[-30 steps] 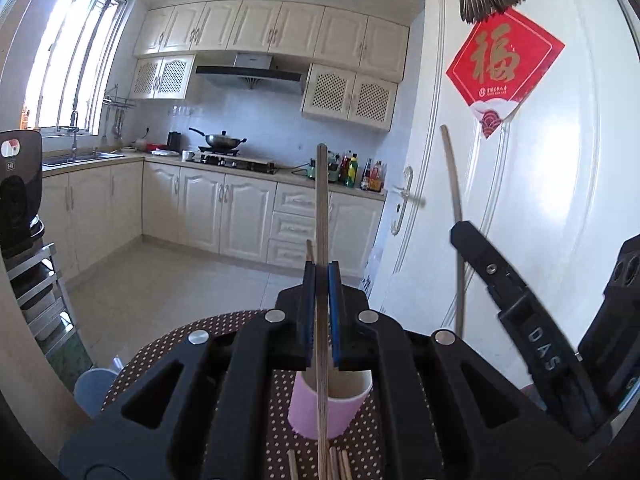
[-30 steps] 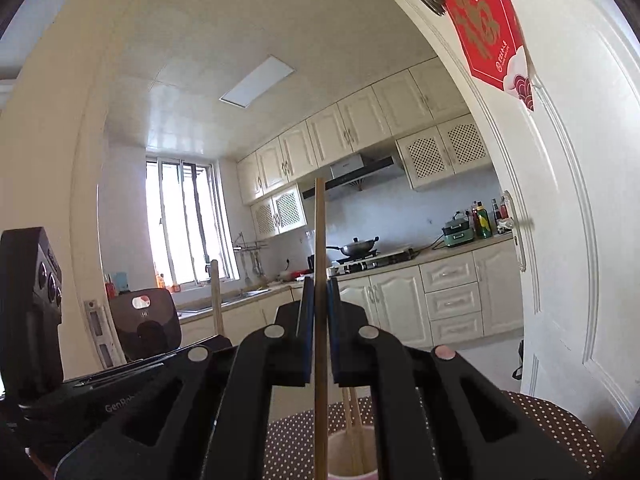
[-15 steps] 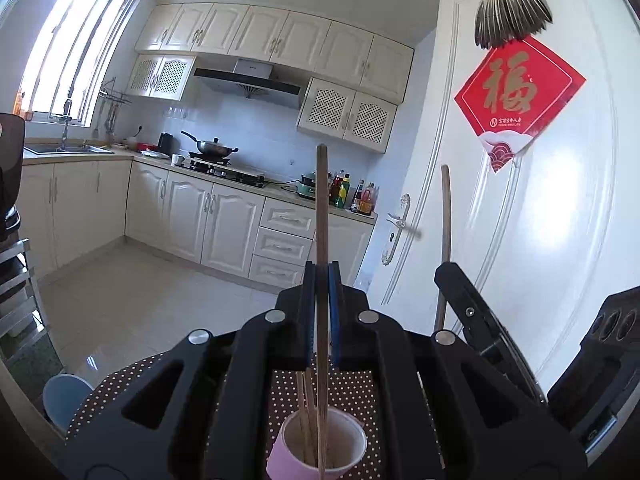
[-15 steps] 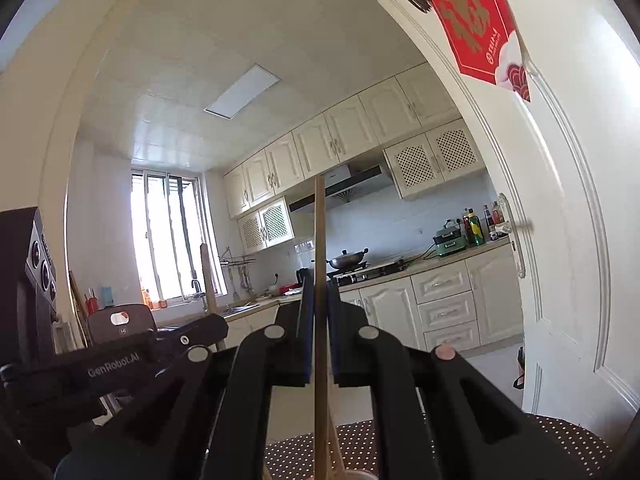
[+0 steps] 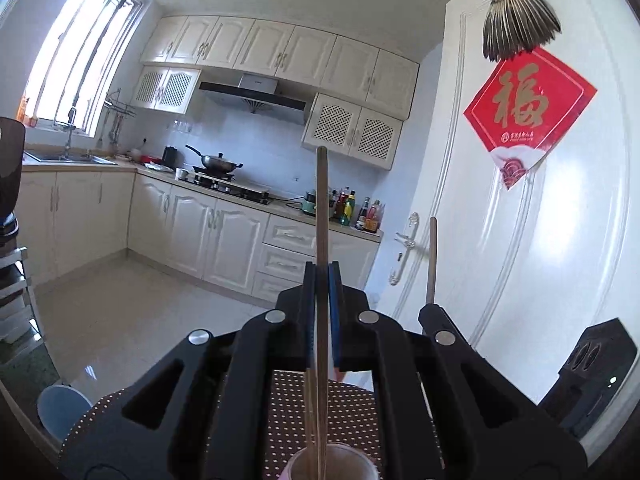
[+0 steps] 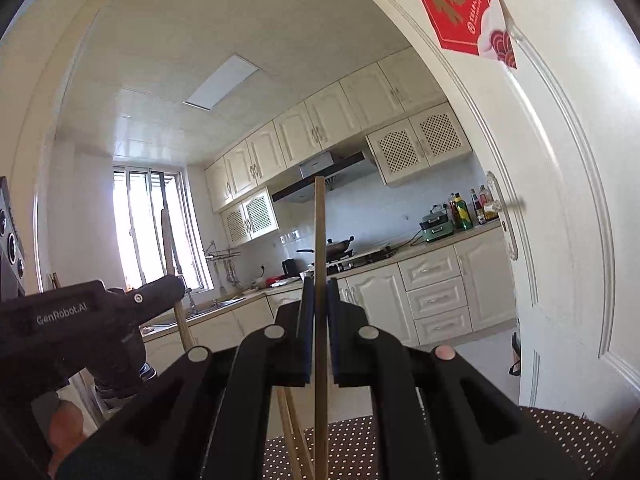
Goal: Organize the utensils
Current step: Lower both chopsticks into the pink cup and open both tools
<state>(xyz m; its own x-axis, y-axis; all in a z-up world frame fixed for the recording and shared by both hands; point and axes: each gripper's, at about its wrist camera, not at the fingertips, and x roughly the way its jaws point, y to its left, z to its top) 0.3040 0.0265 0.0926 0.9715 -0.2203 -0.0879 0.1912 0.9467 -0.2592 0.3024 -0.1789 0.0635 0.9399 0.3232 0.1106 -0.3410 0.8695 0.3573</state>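
With the dotted table spread beneath both grippers, you're mid-drop: left gripper and right gripper each pinch one upright chopstick over the pink cup just below, so lower, then release.

My left gripper is matte black plastic with angular arms cut by window-like openings, round silver screw heads at the pivots, and blue pads lining the inner faces of its two fingers. My right gripper is built the same: black arms, blue-lined fingers, silver screws, one cap pinkish. Seen from the right wrist, the left body carries pale lettering "GenRobot.AI".
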